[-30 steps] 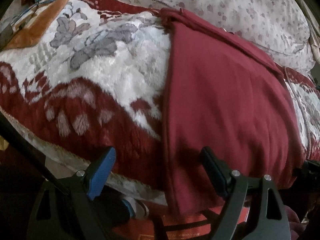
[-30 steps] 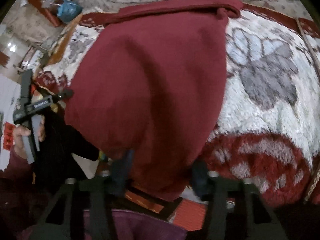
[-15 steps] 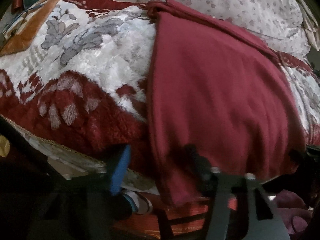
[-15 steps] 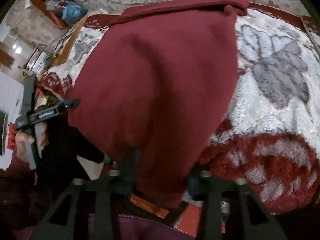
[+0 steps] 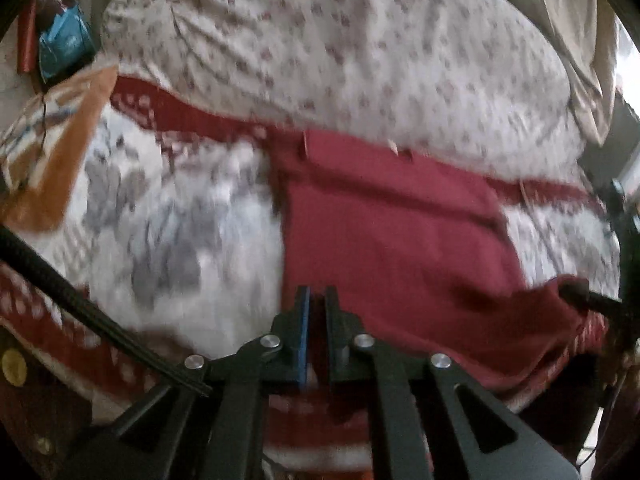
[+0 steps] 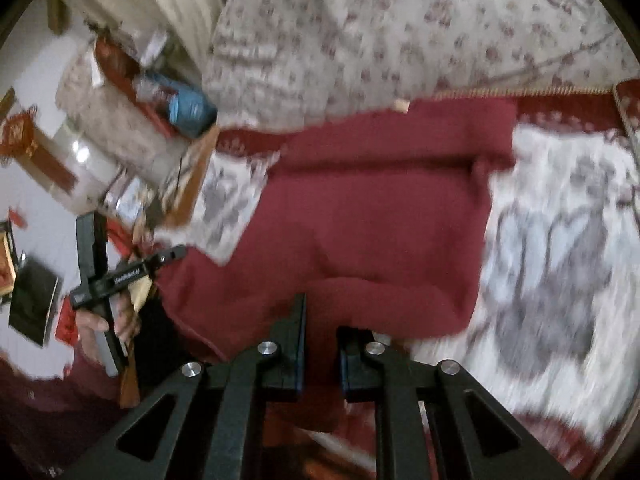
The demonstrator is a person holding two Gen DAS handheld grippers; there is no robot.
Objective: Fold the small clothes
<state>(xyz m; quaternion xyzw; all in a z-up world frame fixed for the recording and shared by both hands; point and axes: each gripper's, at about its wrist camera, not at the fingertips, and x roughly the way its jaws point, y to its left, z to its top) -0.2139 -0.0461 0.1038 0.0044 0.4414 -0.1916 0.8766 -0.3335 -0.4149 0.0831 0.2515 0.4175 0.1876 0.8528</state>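
A dark red garment [image 5: 392, 232] lies spread on the plush blanket, its far edge against the flowered quilt. My left gripper [image 5: 316, 312] is shut on the garment's near left corner, with red cloth pinched between the blue pads. In the right wrist view the same garment [image 6: 368, 208] bulges up at its near edge. There my right gripper [image 6: 322, 320] has its jaws closing, and the near right hem is clamped between them. Both corners hang lifted off the bed edge. A hand [image 6: 100, 320] holds the left gripper's handle at the left.
The white, grey and red plush blanket [image 5: 180, 240] covers the bed on both sides of the garment. A flowered quilt [image 5: 340, 60] is heaped behind. A blue bag [image 6: 188, 108] and an orange cloth [image 5: 68, 140] lie at the far left. Room furniture shows beyond.
Both grippers went from open around the hanging hem to closed on it. They rose and carried the near edge up over the bed; the views now tilt higher.
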